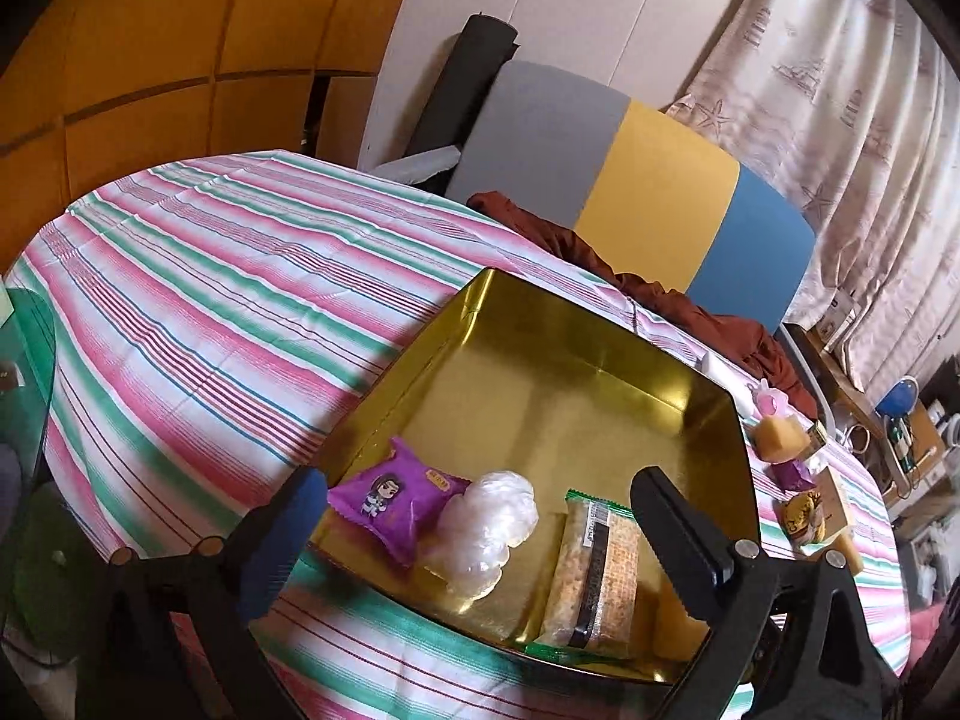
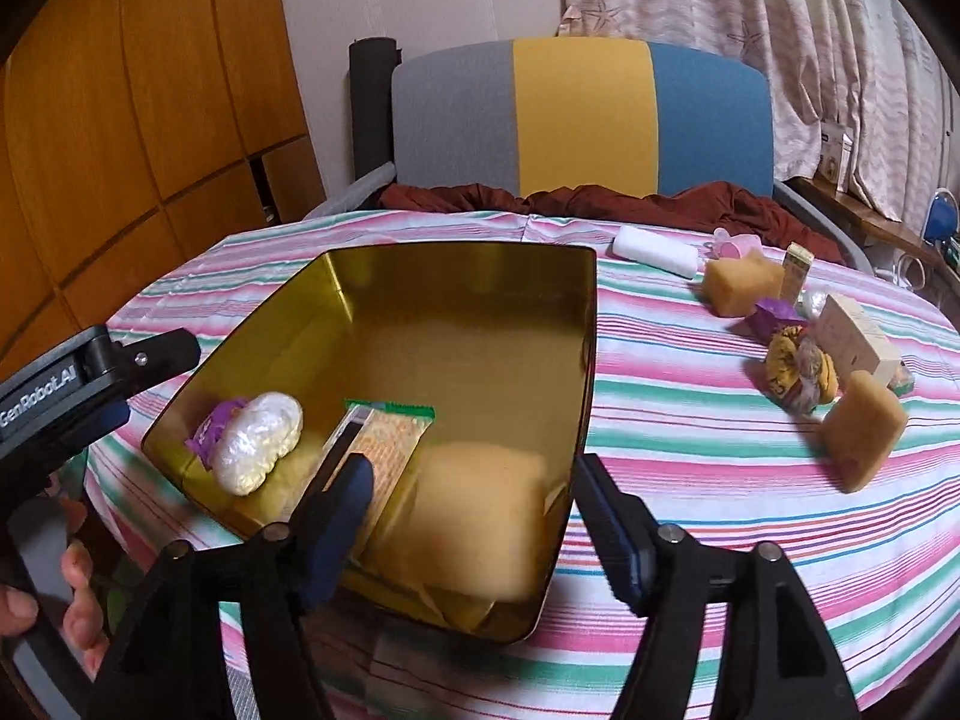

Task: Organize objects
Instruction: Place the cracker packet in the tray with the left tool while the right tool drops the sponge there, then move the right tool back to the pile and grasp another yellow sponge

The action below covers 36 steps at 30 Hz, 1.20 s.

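Note:
A gold tin tray (image 1: 570, 360) (image 2: 480, 276) sits on the striped tablecloth. In it lie a purple snack packet (image 1: 390, 495) (image 2: 210, 426), a white crinkled wrapper (image 1: 486, 522) (image 2: 258, 441), a cracker packet (image 1: 594, 576) (image 2: 390, 438) and a yellow sponge (image 2: 480, 516). My left gripper (image 1: 480, 534) is open over the tray's near edge, empty. My right gripper (image 2: 474, 516) is open just above the yellow sponge, which looks blurred and free of the fingers.
Loose items lie right of the tray: a yellow sponge (image 2: 864, 438), a yellow-brown bag (image 2: 801, 372), a cream box (image 2: 858, 339), another sponge (image 2: 741, 285), a white roll (image 2: 654, 249). A chair (image 2: 582, 114) with brown cloth stands behind the table.

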Each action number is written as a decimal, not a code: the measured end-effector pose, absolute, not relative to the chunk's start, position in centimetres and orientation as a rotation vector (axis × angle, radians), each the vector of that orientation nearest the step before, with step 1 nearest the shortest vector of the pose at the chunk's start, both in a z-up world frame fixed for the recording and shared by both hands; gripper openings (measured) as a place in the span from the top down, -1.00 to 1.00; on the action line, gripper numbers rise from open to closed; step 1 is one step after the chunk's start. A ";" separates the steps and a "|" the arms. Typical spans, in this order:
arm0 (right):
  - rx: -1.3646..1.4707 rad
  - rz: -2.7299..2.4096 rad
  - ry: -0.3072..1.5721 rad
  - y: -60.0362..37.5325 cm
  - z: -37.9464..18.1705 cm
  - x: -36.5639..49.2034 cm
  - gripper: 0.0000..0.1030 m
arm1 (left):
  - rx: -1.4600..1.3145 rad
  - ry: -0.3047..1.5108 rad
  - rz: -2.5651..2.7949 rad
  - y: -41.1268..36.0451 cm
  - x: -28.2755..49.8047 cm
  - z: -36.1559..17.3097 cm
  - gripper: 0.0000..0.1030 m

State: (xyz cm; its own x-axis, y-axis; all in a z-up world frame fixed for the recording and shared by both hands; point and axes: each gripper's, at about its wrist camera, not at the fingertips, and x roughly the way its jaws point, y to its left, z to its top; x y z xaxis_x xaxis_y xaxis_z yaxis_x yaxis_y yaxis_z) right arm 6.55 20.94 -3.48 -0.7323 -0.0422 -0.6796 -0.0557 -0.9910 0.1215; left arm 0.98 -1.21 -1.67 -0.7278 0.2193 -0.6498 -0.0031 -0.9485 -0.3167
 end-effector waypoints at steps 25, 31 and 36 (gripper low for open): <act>-0.962 2.746 0.417 29.2 -3.0 9.8 -0.40 | -1.126 -0.345 2.646 4.0 2.2 -1.6 -0.99; -0.953 2.681 0.466 33.3 -4.4 11.4 -0.40 | -1.123 -0.254 2.566 6.9 3.0 -1.6 -1.00; -0.908 2.709 0.529 37.3 -4.7 10.5 -0.40 | -1.122 -0.190 2.512 9.2 4.0 -1.5 -1.00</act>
State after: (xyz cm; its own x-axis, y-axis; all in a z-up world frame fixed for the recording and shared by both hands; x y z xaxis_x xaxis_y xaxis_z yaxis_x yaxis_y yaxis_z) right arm 10.53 37.27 -4.73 -0.7797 0.1051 -0.6172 -0.3297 -0.9070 0.2621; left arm 3.97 9.16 -1.47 -0.6082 0.3952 -0.6884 -0.2872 -0.9181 -0.2733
